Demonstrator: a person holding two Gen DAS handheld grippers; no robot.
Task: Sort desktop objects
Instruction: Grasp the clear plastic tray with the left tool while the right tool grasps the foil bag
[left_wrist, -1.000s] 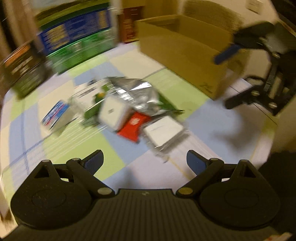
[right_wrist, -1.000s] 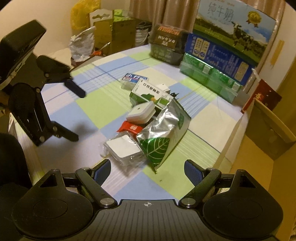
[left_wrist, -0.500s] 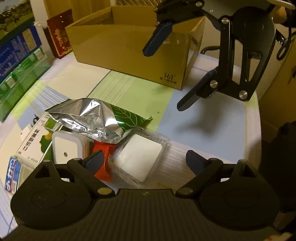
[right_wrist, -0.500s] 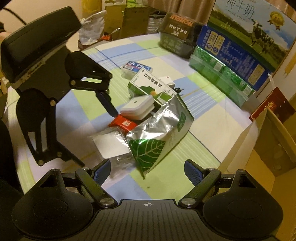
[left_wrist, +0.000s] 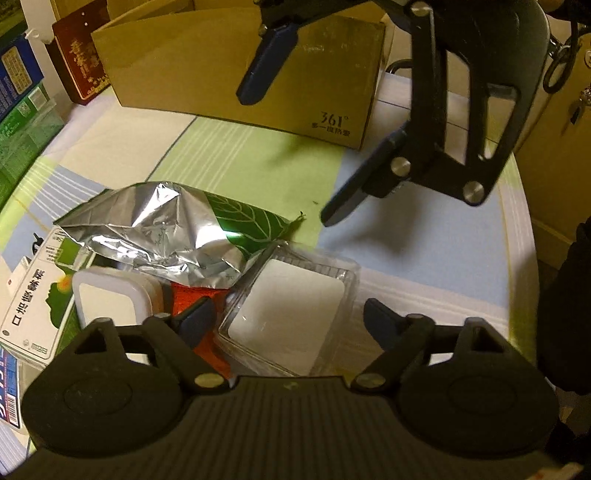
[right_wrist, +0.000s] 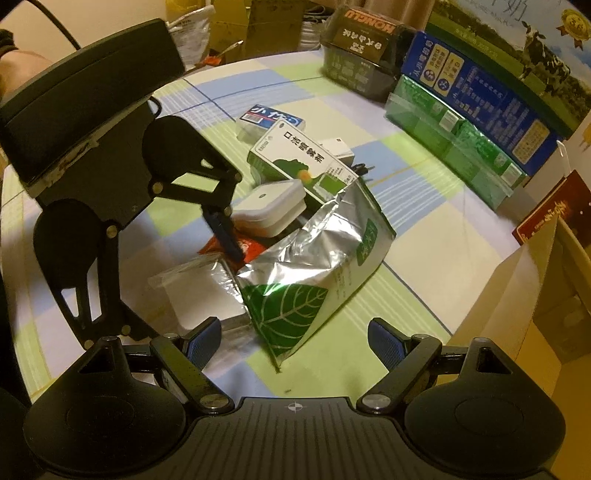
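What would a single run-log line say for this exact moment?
left gripper: open, over clear plastic case | right gripper: open, above silver-green foil bag | cardboard box: nothing placed yet

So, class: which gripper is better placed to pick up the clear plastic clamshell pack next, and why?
Left, probably. The left gripper is open with the clear clamshell pack lying between its fingers. The right gripper is also open but faces the foil bag, with the pack off to its left.
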